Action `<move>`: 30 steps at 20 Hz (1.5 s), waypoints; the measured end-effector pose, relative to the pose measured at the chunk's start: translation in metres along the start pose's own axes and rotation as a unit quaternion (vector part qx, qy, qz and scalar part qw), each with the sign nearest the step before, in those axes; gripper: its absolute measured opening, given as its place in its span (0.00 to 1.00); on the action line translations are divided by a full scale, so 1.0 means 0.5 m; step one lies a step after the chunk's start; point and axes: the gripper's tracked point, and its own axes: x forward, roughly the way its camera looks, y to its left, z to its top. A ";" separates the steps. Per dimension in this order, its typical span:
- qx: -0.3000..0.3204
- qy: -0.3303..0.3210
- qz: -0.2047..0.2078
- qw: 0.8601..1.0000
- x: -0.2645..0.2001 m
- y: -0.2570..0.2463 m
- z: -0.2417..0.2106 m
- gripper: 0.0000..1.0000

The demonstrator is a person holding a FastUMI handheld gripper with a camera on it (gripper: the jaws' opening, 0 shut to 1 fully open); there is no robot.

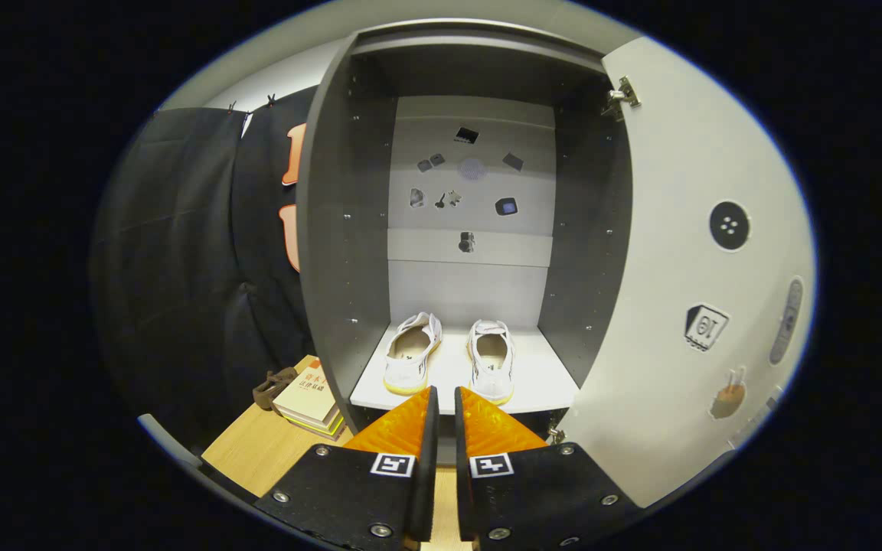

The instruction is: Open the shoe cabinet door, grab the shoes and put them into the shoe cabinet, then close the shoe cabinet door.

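The shoe cabinet [341, 229] stands straight ahead with its door [678, 268] swung wide to the right. Two white shoes rest side by side on the white shelf [556, 383] inside, heels toward me: the left shoe [412, 353] and the right shoe [491, 360]. My gripper [445, 402] sits just in front of the shelf's front edge, level with the gap between the shoes. Its fingers are nearly together with a thin slit between them and hold nothing.
Small stickers dot the cabinet's back panel [468, 291]. Left of the cabinet, a stack of books [309, 402] and a dark small object [272, 386] lie on a wooden surface [257, 451]. The door's inner face carries stickers and a hinge [623, 93] at its top.
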 end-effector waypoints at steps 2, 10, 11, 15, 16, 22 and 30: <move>0.003 -0.012 -0.006 1.000 -0.063 -0.002 0.002 0.13; 0.028 -0.039 -0.058 0.997 -0.292 -0.083 -0.025 0.14; 0.032 -0.042 -0.067 0.996 -0.321 -0.103 -0.032 0.15; 0.050 -0.049 -0.104 0.992 -0.432 -0.191 -0.048 0.17; 0.054 -0.055 -0.111 0.991 -0.456 -0.209 -0.047 0.18; 0.077 -0.062 -0.152 0.983 -0.527 -0.365 -0.091 0.22; 0.096 -0.024 -0.117 0.988 -0.452 -0.492 -0.170 0.33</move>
